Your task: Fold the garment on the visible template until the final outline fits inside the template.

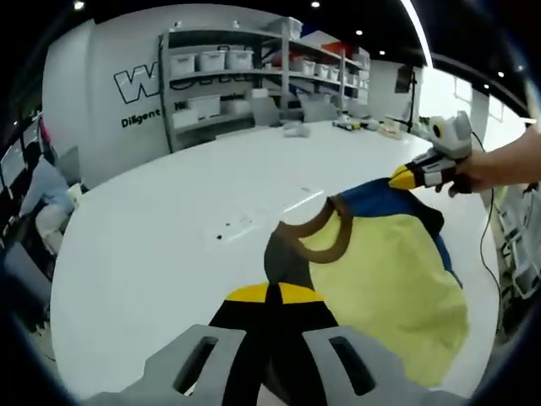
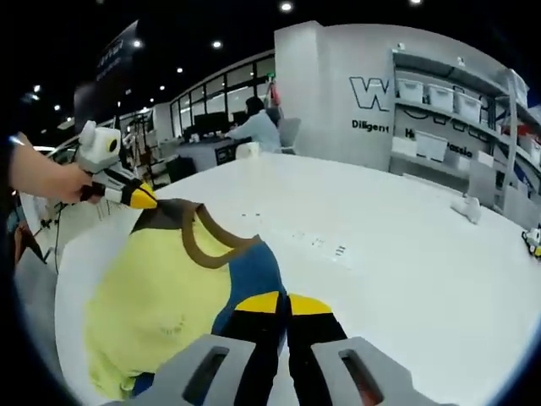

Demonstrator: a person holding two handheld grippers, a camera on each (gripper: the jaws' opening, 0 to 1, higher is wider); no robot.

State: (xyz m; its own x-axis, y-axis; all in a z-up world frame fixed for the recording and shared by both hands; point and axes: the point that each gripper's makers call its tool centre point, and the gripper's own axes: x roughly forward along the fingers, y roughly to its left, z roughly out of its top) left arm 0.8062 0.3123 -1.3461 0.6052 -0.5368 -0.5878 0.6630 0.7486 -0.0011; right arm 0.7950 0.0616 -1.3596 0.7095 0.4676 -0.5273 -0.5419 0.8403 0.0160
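A yellow T-shirt (image 1: 389,279) with a brown collar (image 1: 325,237), one dark grey shoulder and one blue shoulder is stretched between both grippers over the white table (image 1: 161,262). My left gripper (image 1: 270,293) is shut on the grey shoulder. In the same view my right gripper (image 1: 404,178), held by a hand, pinches the blue shoulder. In the right gripper view my right gripper (image 2: 275,303) is shut on the blue fabric of the T-shirt (image 2: 152,304), and my left gripper (image 2: 144,199) grips the far shoulder. Faint small marks (image 2: 321,245) lie on the table (image 2: 406,279).
Shelves with white bins (image 1: 228,72) stand along the far wall. A person sits at a desk (image 2: 258,127) beyond the table. Small items (image 1: 363,124) lie at the table's far edge. A white object (image 2: 467,207) rests on the table.
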